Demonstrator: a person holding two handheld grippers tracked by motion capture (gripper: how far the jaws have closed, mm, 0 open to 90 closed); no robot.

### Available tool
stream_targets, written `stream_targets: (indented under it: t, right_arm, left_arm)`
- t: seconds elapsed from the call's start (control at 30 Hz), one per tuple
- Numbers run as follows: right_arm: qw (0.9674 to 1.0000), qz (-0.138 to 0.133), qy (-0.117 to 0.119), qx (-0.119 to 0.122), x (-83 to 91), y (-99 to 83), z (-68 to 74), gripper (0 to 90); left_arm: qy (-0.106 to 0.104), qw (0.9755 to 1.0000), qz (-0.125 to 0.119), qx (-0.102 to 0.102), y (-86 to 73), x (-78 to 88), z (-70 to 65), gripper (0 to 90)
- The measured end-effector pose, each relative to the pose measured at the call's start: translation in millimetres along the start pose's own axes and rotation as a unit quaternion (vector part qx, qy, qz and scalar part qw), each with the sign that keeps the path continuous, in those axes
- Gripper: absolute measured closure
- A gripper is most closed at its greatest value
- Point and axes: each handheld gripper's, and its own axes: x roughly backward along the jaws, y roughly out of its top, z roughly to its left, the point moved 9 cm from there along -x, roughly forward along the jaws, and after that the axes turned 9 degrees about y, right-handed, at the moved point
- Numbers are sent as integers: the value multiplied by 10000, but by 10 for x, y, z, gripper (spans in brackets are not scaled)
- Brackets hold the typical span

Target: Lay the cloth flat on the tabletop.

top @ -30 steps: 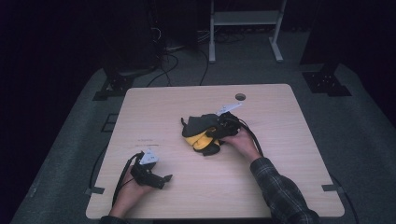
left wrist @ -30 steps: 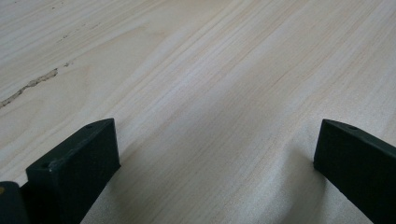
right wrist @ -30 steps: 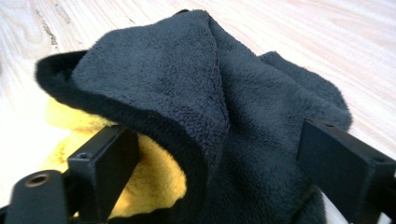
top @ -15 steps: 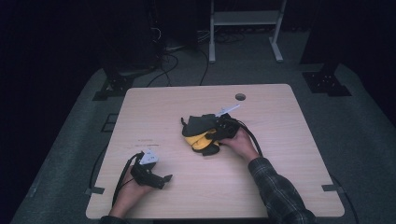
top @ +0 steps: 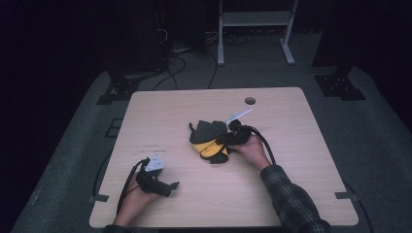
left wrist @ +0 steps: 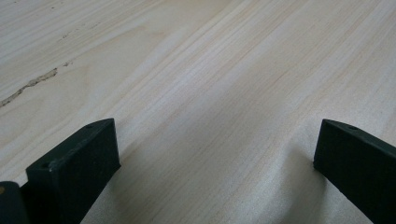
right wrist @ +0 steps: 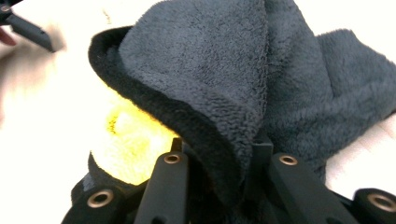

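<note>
A crumpled cloth (top: 208, 132), dark grey fleece with a yellow side (top: 206, 148), lies bunched near the middle of the table. My right gripper (top: 228, 141) reaches into it from the right. Its jaws have just been closing and now pinch a raised fold of the grey cloth (right wrist: 210, 60) between them, in the right gripper view (right wrist: 217, 163). At the front left of the table rests my left gripper (top: 169, 186), far from the cloth. In the left gripper view (left wrist: 215, 154) its jaws stand wide apart over bare wood.
The light wooden table (top: 301, 145) has a small round hole (top: 249, 100) near its far edge. A white tag (top: 238, 115) sticks out behind the cloth. Cables trail from both grippers. A metal stand (top: 252, 19) and dark floor lie beyond the table.
The right hand has pressed slightly closer into the cloth, and the fold now stands gathered at its gripper. The left hand has kept still.
</note>
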Motion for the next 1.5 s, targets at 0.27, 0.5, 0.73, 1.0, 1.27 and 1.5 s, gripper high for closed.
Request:
stream_targets:
  t: [0.27,0.5,0.73,1.0,1.27,1.5]
  right_arm:
    - [9997,15,189,184,192,-79,214,766]
    - [9985,22,511,212,418,-256,476,765]
    - [9952,327,814,429,552,-482,742,761]
    - [9961,460,588,477,661,-704,770,547]
    - [9983,269,326,393,923,-811,815,401]
    - [9986,269,230,383,1042,-972,869,392]
  left_arm:
    - [0,10000,4,0,-2,3,-1,0]
    - [-64,10000,-10,-63,13,-3,-60,0]
    - [-187,9996,14,-201,49,-10,-147,0]
    - [-258,9984,-291,-400,296,10,-245,44]
    - [-193,9967,-468,-637,615,-108,-230,134]
    - [-107,9951,-593,-781,849,-273,-146,224]
